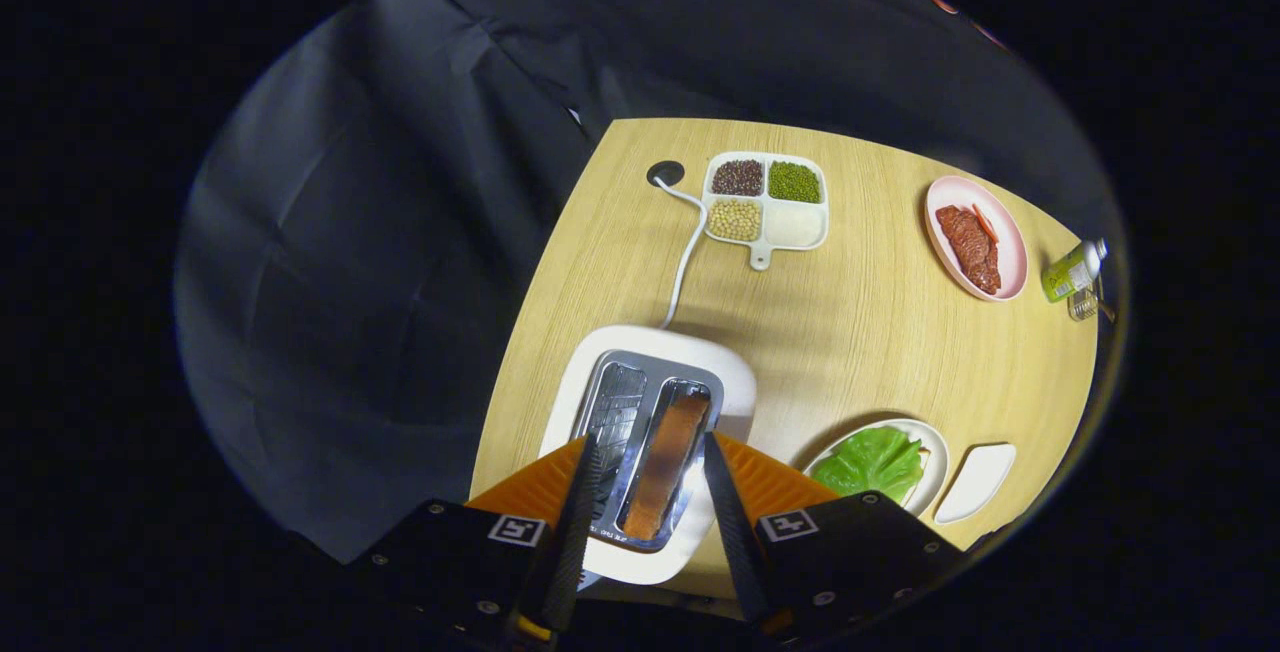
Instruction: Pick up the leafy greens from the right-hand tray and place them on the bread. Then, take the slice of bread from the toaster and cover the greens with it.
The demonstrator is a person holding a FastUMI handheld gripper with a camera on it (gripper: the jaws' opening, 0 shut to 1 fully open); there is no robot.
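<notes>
In the gripper view, the gripper [650,452] hangs above the white toaster [650,452], its fingers spread apart and gripping nothing. The slice of bread [665,467] stands in the toaster's right-hand slot, between the fingertips. Right of the fingers, leafy greens [870,462] lie on a round plate [935,452], just beside a small empty tray [978,480]. Beyond lie a four-compartment dish [800,227] of beans, the toaster's cord [685,252], a pink plate [1010,232] of meat and a bottle [1072,270].

no legible text, labels unreadable
</notes>
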